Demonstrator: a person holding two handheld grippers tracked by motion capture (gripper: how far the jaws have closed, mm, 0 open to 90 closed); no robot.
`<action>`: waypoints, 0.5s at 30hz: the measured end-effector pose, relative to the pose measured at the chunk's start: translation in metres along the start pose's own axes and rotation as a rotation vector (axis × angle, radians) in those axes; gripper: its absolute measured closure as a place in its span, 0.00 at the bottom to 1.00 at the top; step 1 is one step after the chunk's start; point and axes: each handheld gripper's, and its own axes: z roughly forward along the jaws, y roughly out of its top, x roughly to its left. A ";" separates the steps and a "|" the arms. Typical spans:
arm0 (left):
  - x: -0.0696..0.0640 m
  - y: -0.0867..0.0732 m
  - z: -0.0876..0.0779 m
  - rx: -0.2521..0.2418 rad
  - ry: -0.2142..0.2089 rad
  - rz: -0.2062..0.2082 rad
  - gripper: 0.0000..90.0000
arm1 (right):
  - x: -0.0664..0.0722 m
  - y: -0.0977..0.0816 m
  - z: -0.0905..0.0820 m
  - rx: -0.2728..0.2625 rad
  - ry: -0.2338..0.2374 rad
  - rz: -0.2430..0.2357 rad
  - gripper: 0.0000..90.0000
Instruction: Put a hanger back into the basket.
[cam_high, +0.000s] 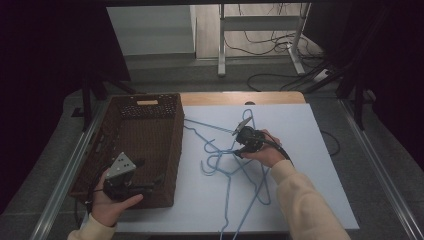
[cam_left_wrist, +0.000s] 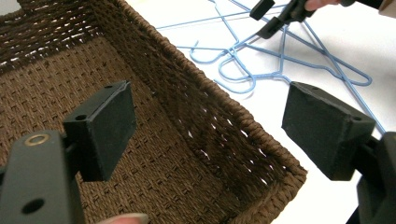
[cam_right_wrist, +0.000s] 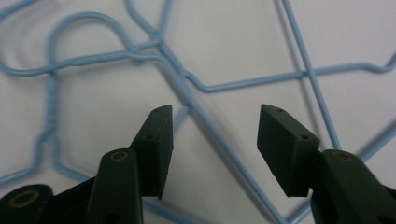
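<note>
Left gripper (cam_high: 142, 175), nearest the camera, is held over the near end of the woven brown basket (cam_high: 165, 150) with its jaws wide apart and nothing between them; in the left gripper view they straddle the basket's near right corner. Right gripper (cam_right_wrist: 214, 140) hangs low over the tangle of blue wire hangers (cam_high: 235, 165) on the white tabletop (cam_high: 310, 170), jaws parted and unloaded. In the right gripper view one hanger wire (cam_right_wrist: 219, 140) runs diagonally through the gap between the jaws without touching either pad; the twisted necks and hooks lie just beyond the tips. The heap lies right of the basket, near it but apart.

Probable hazard: the hangers interlock, so closing on this wire may lift or drag several at once. The wire is thin and lies flat on the tabletop, so the pads may close above it or let it slip or swivel, and hooks may snag the basket rim.
</note>
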 end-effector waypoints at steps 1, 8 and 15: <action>0.000 0.000 0.000 0.000 0.000 0.000 0.19 | -0.005 -0.001 0.002 0.003 0.005 0.005 0.55; 0.002 -0.001 0.001 0.002 0.001 -0.005 0.19 | -0.015 -0.006 0.016 0.049 0.055 -0.029 0.63; 0.001 -0.001 0.002 0.004 -0.001 -0.001 0.19 | -0.019 -0.003 0.018 0.062 0.127 -0.095 0.79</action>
